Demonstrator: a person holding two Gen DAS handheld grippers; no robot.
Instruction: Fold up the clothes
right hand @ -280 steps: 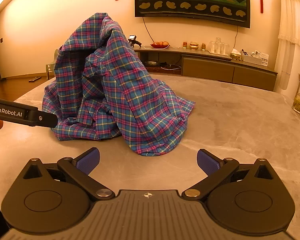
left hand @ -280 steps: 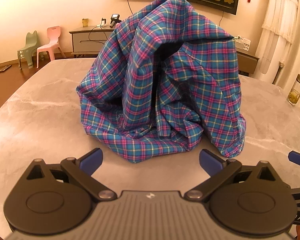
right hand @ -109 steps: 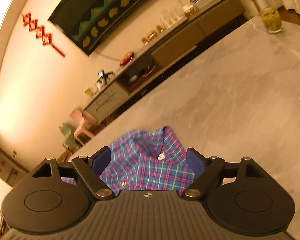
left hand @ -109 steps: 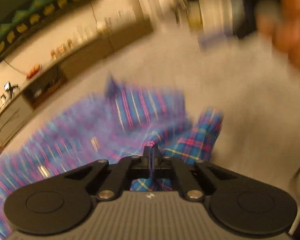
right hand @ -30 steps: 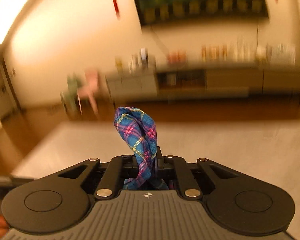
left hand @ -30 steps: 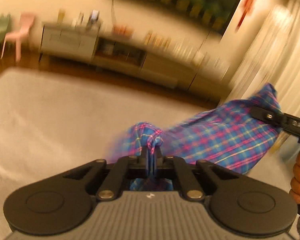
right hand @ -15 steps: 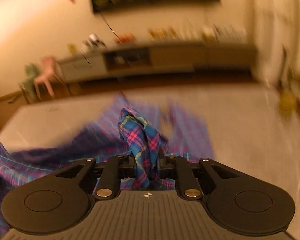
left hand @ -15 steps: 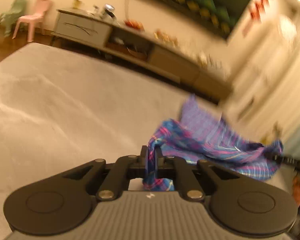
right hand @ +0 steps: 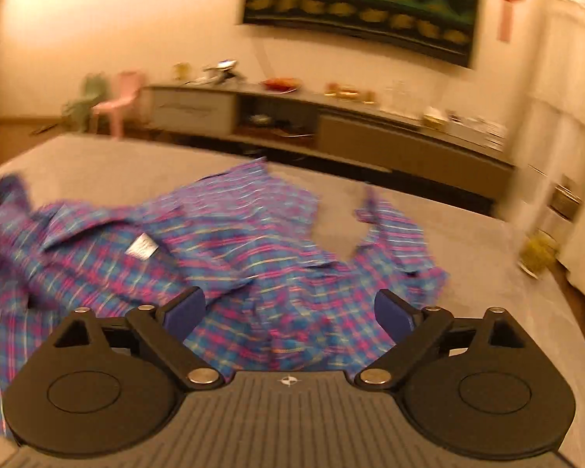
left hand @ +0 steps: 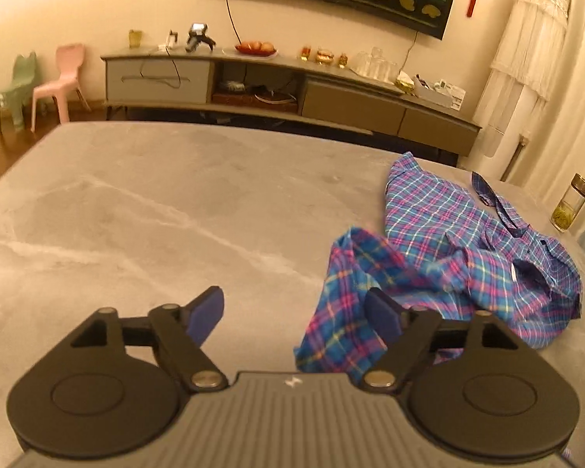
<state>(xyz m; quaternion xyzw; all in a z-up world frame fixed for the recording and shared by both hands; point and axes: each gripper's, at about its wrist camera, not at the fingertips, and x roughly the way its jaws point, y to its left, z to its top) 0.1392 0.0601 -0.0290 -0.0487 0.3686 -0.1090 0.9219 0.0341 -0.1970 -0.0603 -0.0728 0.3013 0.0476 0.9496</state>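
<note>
Beside shirt [left hand: 448,257], bare tabletop [left hand: 156,210] leftward

A glass jar [left hand: 570,208] stands on the grey marble table [left hand: 136,202], near its edge.

Grey marbled bench [left hand: 144,210], plaid shirt [left hand: 468,257] lay rumpled on it ahead-right of the left tool [left hand: 294,314], glass jar [left hand: 571,202] stood beyond, far right

My left wrist view looks low across the grey marble table [left hand: 144,202] toward the long sideboard [left hand: 284,89]; the crumpled blue-and-pink plaid shirt [left hand: 468,249] sits right of centre. My right wrist view, blurred, faces the same sideboard [right hand: 331,124] with that shirt [right hand: 230,249] close beneath.
</note>
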